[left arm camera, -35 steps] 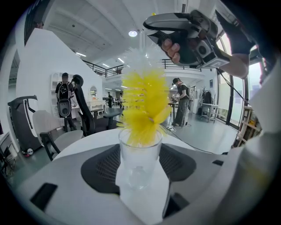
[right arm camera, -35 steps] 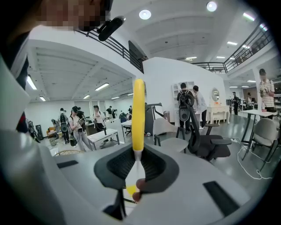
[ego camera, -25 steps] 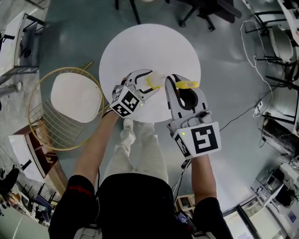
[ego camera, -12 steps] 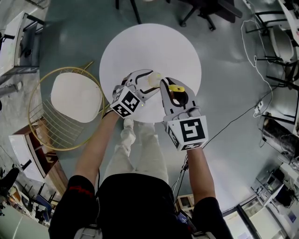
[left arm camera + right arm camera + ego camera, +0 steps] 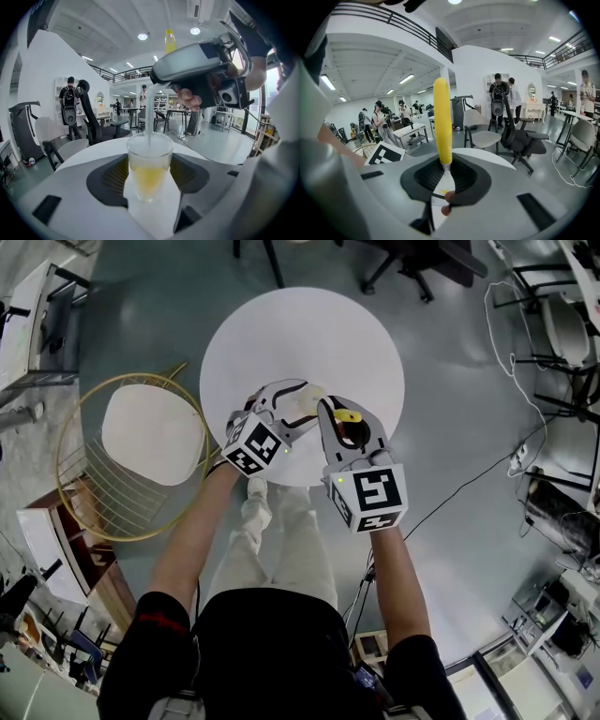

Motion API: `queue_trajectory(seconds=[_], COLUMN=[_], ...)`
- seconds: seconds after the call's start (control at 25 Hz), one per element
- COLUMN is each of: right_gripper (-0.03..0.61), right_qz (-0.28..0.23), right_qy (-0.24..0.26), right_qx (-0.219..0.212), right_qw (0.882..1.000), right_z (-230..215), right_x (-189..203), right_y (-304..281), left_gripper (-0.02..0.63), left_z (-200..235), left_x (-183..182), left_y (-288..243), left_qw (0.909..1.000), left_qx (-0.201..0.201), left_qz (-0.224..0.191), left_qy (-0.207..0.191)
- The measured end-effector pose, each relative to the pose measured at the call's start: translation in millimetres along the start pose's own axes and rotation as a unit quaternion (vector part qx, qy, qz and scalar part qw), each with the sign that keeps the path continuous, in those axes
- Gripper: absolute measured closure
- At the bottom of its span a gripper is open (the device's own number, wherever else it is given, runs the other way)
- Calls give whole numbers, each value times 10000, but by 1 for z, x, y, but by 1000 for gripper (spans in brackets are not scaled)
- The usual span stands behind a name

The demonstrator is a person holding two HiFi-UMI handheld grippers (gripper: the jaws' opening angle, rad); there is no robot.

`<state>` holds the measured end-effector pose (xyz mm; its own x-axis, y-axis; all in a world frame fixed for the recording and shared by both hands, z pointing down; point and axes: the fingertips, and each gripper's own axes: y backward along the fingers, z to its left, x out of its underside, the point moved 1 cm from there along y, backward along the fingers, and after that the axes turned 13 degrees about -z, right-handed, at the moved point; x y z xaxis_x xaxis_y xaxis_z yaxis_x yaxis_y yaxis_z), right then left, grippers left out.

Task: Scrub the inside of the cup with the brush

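- The cup [image 5: 150,161] is clear and smooth, cloudy near the rim; whether glass or plastic cannot be told.
- The brush [image 5: 442,122] has a glossy yellow handle that looks like plastic, and a smooth white stem.
- The left gripper [image 5: 150,176] has a matt, pale grey plastic shell; its pads [image 5: 115,176] are dark with a fine mesh texture.
- The right gripper [image 5: 443,180] has the same matt shell and dark textured lining.
- The table [image 5: 281,334] top is white, matt and smooth.
- The floor [image 5: 450,381] is smooth grey with a slight sheen.
- The chair [image 5: 150,437] has a thin gold metal wire frame and a matt white seat.
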<state>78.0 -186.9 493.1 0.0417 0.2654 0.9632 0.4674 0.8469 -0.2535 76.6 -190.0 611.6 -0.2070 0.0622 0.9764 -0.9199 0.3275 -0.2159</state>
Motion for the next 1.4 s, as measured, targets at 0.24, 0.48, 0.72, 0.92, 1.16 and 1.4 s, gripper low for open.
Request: queue_trajectory(seconds=[0.24, 0.48, 0.72, 0.92, 1.16, 1.4], right_gripper=[529, 529, 528, 528, 528, 528], right_qz=[164, 275, 301, 290, 268, 244], right_qy=[232, 409, 735, 758, 735, 730], right_qx=[-34, -54, -71, -110, -118, -157], right_qw=[9996, 9988, 9968, 9966, 9969, 9969], right_z=[4, 15, 31, 35, 31, 26], right_x=[4, 9, 11, 9, 7, 6], right_y=[8, 13, 8, 1, -6, -12], left_gripper=[325, 325, 325, 326, 327, 327], left_z=[-1, -2, -1, -2, -1, -2], left_x=[0, 1, 2, 2, 3, 2], left_y=[-1, 0, 2, 4, 2, -1], left_qw=[9999, 9999, 9998, 9998, 9997, 9997], left_qx=[-13, 7, -23, -13, -25, -18], left_qz=[21, 59, 93, 120, 129, 148], left_qy=[110, 95, 168, 169, 209, 209])
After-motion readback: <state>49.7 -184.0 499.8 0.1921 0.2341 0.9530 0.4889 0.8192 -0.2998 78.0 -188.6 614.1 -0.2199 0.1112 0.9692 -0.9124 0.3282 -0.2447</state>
